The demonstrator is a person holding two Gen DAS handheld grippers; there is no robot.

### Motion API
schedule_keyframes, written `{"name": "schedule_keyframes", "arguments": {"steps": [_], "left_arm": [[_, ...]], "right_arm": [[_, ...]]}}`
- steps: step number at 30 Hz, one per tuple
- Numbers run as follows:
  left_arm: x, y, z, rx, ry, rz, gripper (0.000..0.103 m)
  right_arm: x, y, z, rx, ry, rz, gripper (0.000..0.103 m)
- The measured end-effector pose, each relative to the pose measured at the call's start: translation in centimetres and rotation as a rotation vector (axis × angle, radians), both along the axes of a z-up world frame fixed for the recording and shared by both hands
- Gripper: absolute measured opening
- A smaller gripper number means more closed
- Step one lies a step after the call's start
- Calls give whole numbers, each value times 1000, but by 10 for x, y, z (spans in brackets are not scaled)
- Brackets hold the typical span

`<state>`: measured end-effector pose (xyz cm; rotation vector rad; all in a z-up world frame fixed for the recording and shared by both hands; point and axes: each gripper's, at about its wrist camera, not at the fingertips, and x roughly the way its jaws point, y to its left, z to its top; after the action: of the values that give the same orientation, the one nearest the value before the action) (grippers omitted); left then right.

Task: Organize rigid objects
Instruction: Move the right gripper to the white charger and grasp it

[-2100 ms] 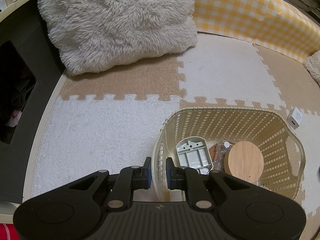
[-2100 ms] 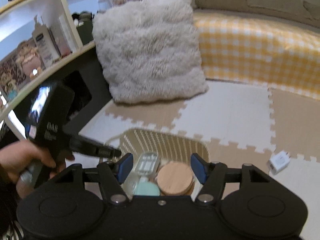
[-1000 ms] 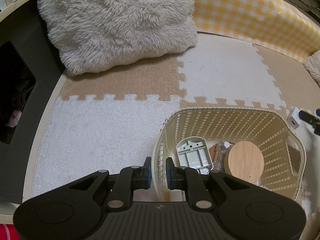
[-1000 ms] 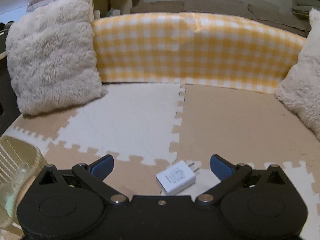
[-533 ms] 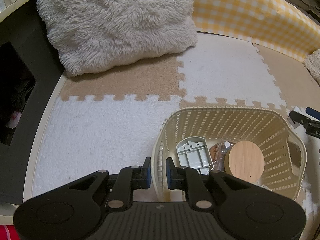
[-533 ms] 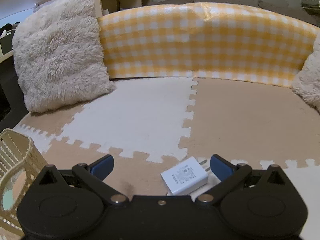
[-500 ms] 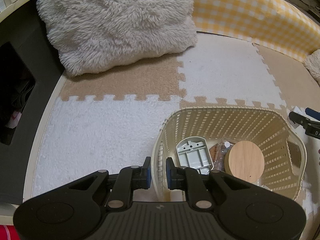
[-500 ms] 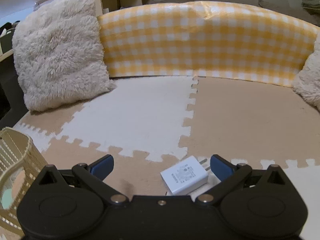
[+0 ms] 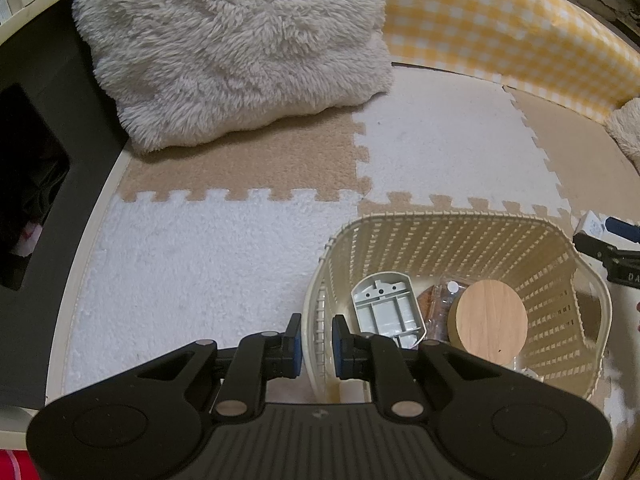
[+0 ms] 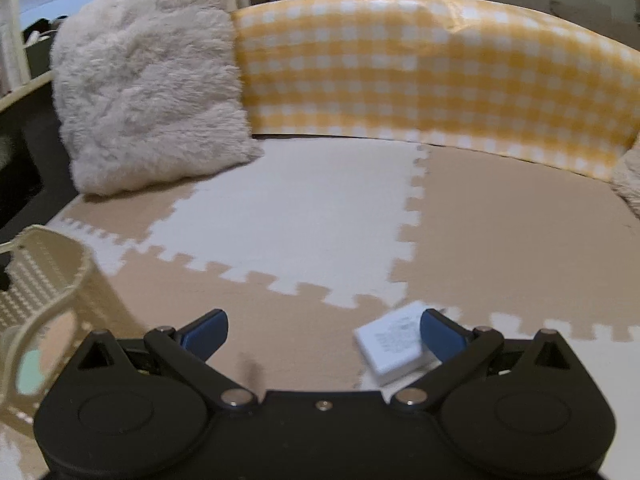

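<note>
Charger (image 10: 394, 348) lies on the floor mat lower right in the blurred right view, seemingly against one pad of the wide-open right tool (image 10: 322, 330), so closing off-centre could flick it away, while the left tool (image 9: 316, 338) clamps the basket (image 9: 520, 226) rim.

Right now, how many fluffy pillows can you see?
2. One big fluffy pillow leans at the back left of the mat, beside the yellow checked cushion. Just the edge of a second pillow peeks in at the far right.
</note>
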<state>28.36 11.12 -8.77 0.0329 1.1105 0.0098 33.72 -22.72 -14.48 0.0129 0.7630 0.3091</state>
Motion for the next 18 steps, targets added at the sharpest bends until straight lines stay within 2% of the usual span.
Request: {"name": "schedule_keyframes", "arguments": {"steps": [7,12,15,18], "left_arm": [[0,1,-1,0,-1,-3,15],[0,2,-1,-1,3,-5,15],[0,2,-1,-2,4,-6,15],[0,2,-1,-3,4,-7,15]], "right_arm": [[9,-5,-11,-31,27,27,103],[5,-5,-7,43,66,73,103],[3,-1,-5,28,69,80,94],[7,0,-4,-21,43,47,92]]}}
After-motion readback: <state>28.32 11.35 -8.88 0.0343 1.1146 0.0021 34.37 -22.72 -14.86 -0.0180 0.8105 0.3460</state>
